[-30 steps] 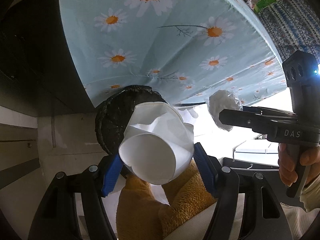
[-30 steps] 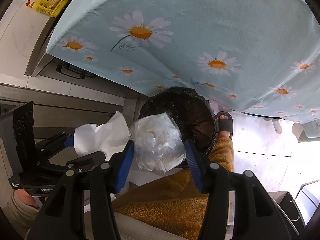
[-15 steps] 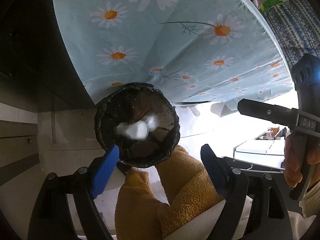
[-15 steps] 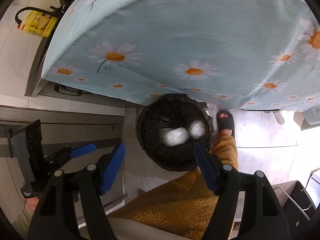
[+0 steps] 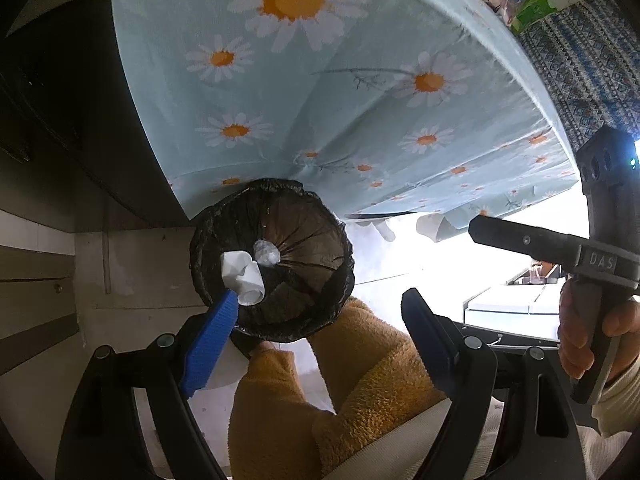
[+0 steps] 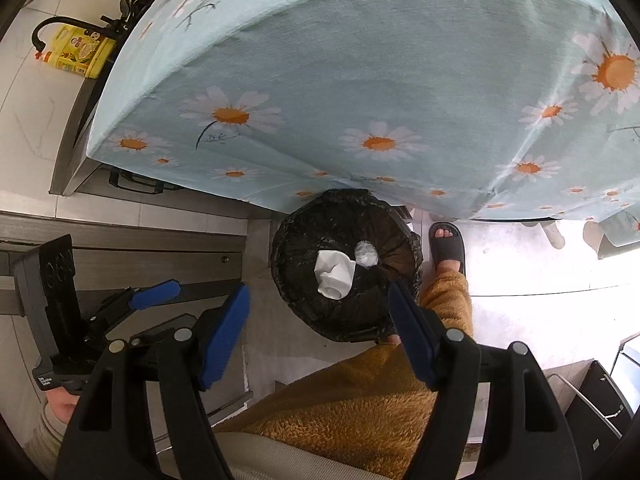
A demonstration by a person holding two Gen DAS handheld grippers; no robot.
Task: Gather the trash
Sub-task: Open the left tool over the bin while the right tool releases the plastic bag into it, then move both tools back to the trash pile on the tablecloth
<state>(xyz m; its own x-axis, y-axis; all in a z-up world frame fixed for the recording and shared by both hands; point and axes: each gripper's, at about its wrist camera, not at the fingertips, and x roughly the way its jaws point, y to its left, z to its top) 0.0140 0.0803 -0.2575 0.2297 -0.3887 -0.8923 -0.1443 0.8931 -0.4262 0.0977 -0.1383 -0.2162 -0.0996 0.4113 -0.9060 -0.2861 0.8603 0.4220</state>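
Both the left gripper and right gripper hang spread and empty over the bin at frame centre, where the paper and wad lie, so dipping lower risks snagging the black liner.

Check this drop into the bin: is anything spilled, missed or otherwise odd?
Nothing stands out. The white paper cup and the crumpled clear plastic wad both lie inside the black-lined bin, none on the floor around it. The left gripper and right gripper are open and empty above it.
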